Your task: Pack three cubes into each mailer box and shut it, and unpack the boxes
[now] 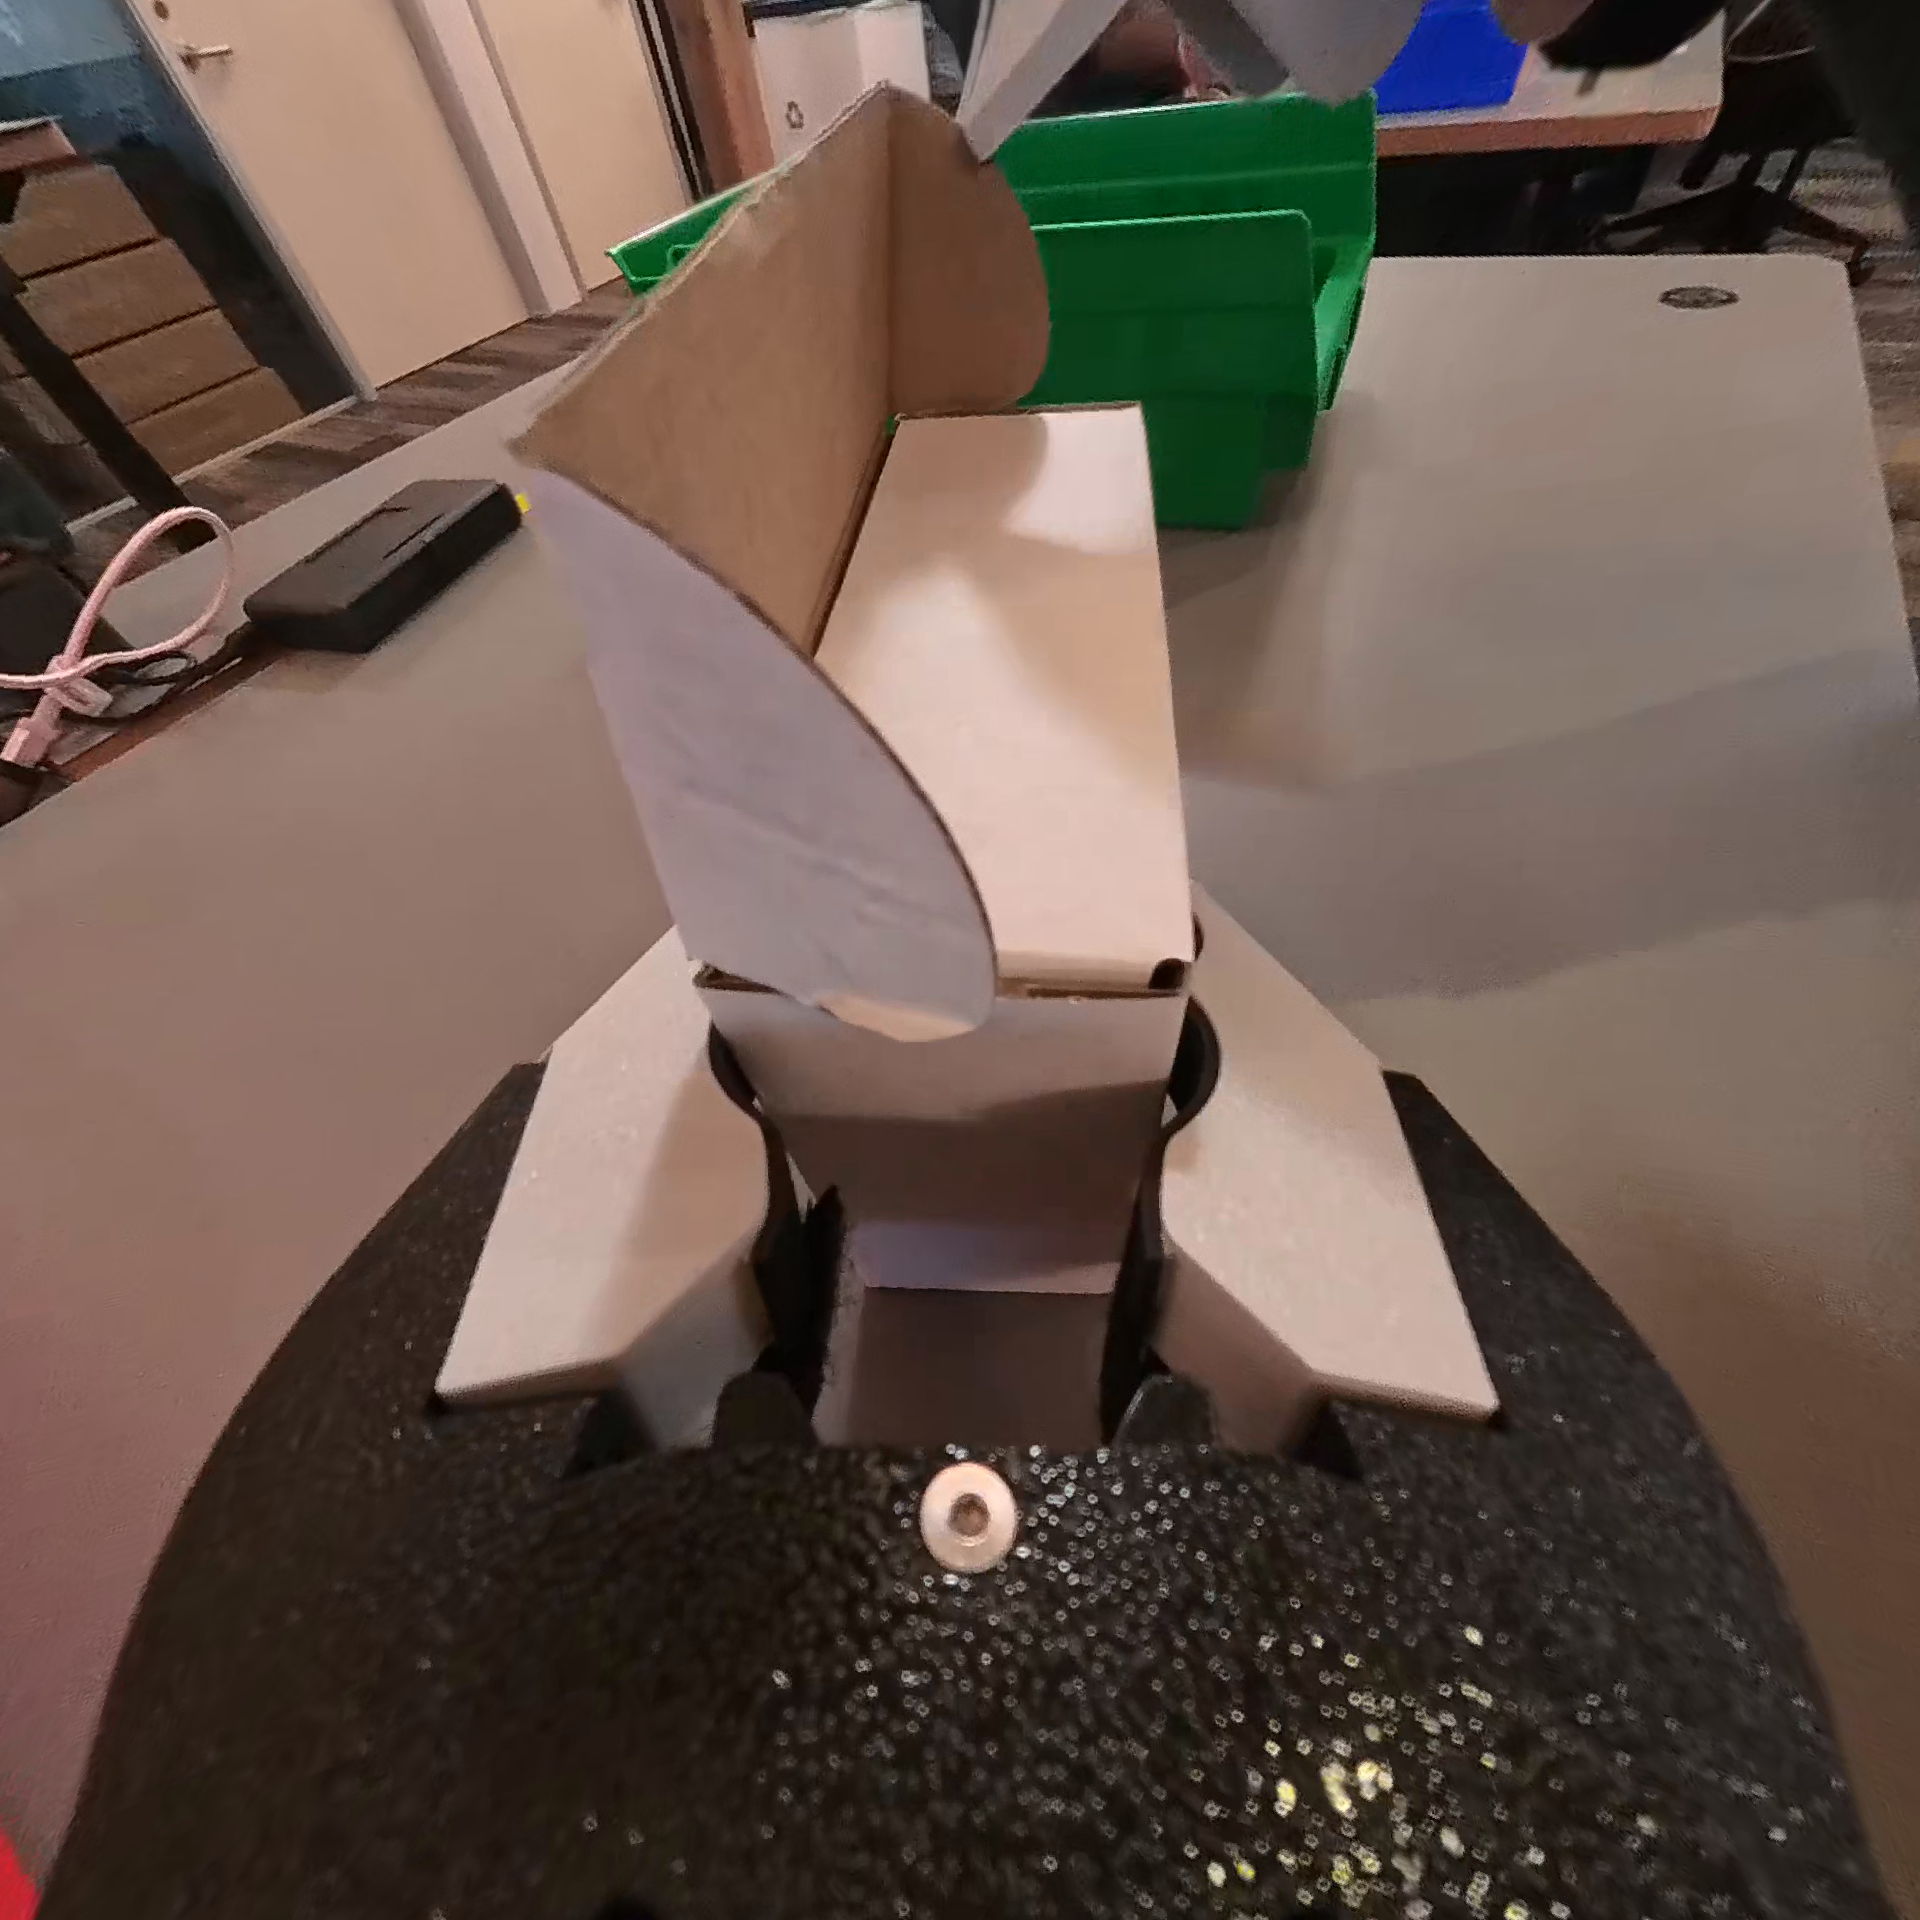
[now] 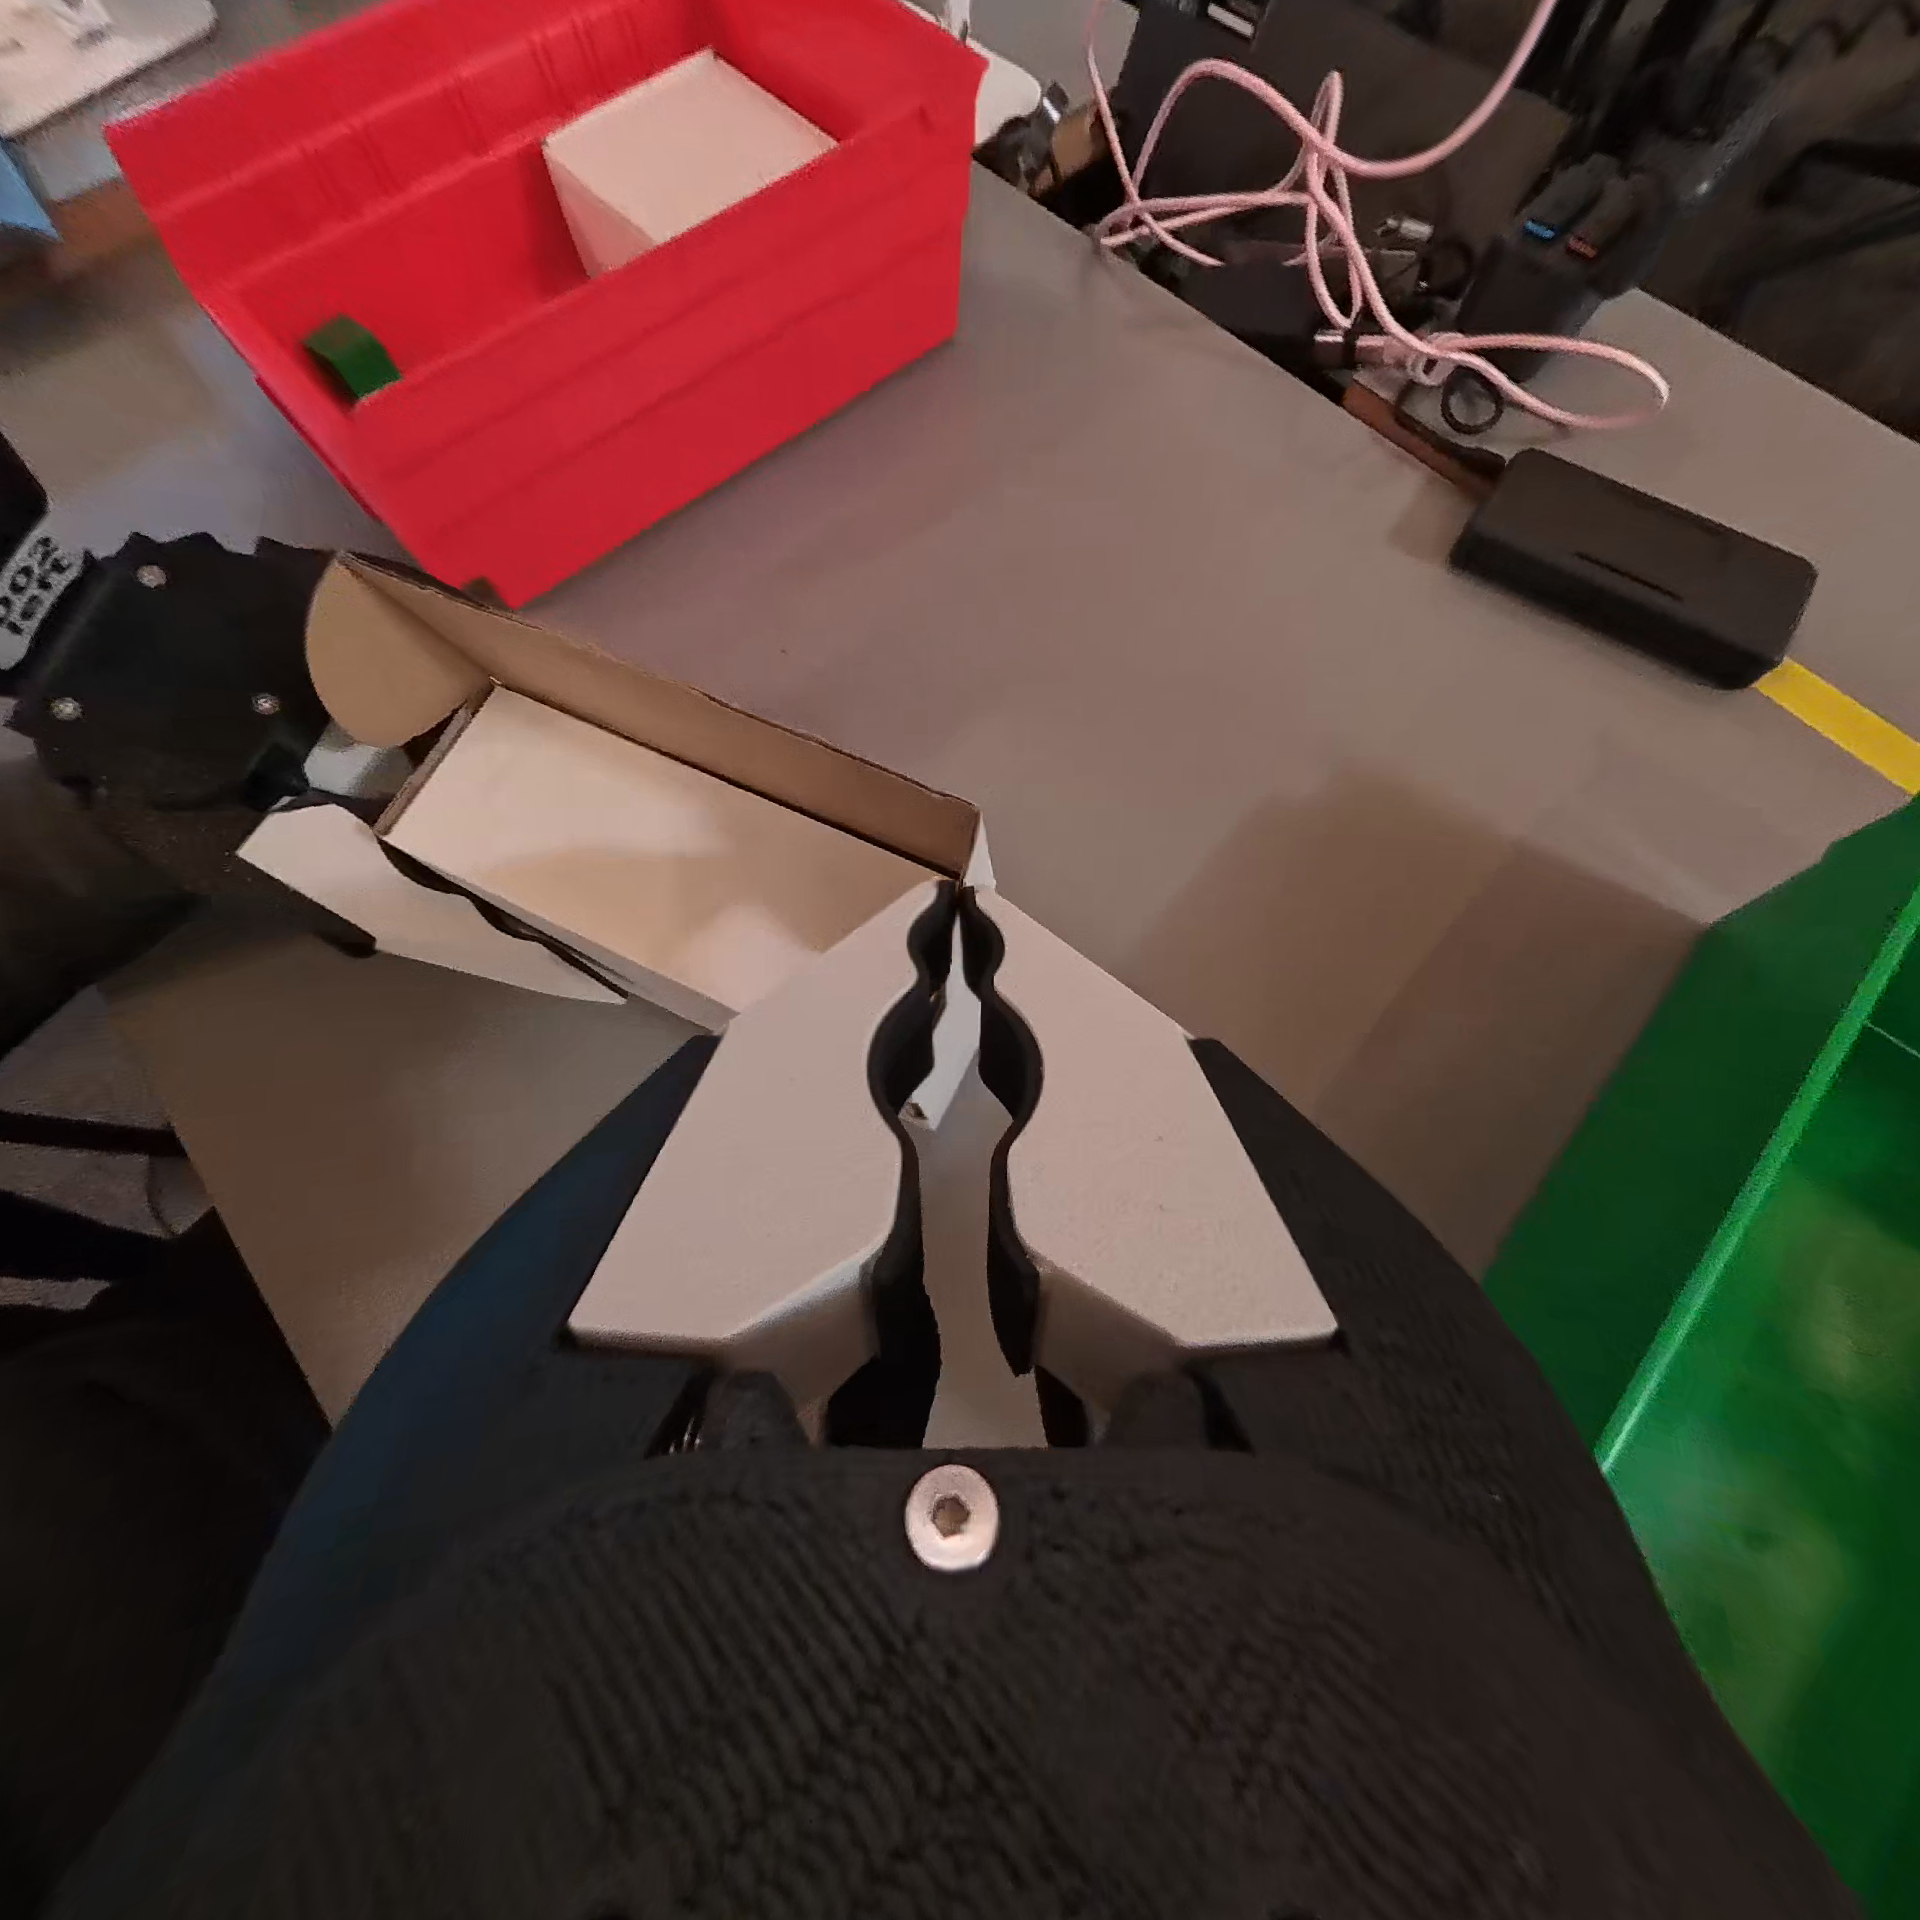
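Observation:
A white mailer box (image 1: 1018, 675) lies on the grey table (image 1: 1558, 727). Its lid is folded down, but the brown front flap (image 1: 769, 416) stands up and the rounded side ears stick out. My left gripper (image 1: 951, 997) is shut across the box's near end, with both pads against its sides. In the right wrist view the box (image 2: 623, 862) lies to the left, with my left gripper's near finger (image 2: 312, 862) along its side. My right gripper (image 2: 956, 904) is shut on the lid's ear at the box's other end. Its fingers (image 1: 1039, 73) show above the far ear (image 1: 966, 260).
A red bin (image 2: 623, 416) holds another white box (image 2: 686, 156) and a green cube (image 2: 353, 353). A green bin (image 1: 1195, 312) stands behind the box and shows at the right (image 2: 1766, 1351). A flat black device (image 2: 1631, 592) and pink cables (image 2: 1351, 260) lie at the table's edge. About 12 cm separates my left fingertips from my right.

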Demonstrator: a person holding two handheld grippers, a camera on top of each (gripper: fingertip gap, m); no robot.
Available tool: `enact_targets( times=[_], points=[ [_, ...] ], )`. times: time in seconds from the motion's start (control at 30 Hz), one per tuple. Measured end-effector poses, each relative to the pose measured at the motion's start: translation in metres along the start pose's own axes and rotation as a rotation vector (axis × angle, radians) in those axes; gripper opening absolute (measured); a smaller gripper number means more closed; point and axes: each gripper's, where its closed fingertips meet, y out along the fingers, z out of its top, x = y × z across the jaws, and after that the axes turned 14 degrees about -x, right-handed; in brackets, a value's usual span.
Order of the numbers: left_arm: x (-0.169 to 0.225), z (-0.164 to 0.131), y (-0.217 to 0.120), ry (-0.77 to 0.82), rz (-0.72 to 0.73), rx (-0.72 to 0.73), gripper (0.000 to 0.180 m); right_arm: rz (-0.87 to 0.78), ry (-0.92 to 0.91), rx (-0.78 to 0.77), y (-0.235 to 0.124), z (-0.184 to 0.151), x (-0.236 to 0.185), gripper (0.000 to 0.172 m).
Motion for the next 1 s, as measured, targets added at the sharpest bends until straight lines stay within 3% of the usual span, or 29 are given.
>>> enact_targets(
  times=[0.23,0.67,0.73,0.8,0.87,1.0],
  points=[
    [-0.002,-0.001,0.000,-0.025,0.008,-0.003,0.074,-0.036,0.015,-0.014,0.004,0.006,-0.001,0.000],
    [-0.003,-0.002,0.001,-0.044,0.007,-0.014,0.074,-0.065,0.020,0.058,0.008,-0.019,-0.005,0.000],
    [-0.003,-0.002,0.001,-0.047,0.010,-0.015,0.074,-0.132,0.042,0.094,-0.002,-0.018,-0.002,0.025],
    [-0.003,-0.002,0.001,-0.048,0.011,-0.017,0.074,-0.122,0.029,0.235,-0.024,-0.004,-0.022,0.035],
    [-0.003,-0.002,0.001,-0.050,0.014,-0.021,0.074,0.034,-0.024,0.352,-0.031,0.008,-0.072,0.035],
    [-0.005,-0.002,0.001,-0.061,0.035,-0.031,0.074,0.194,-0.116,0.284,0.015,0.010,-0.143,0.027]
  ],
)
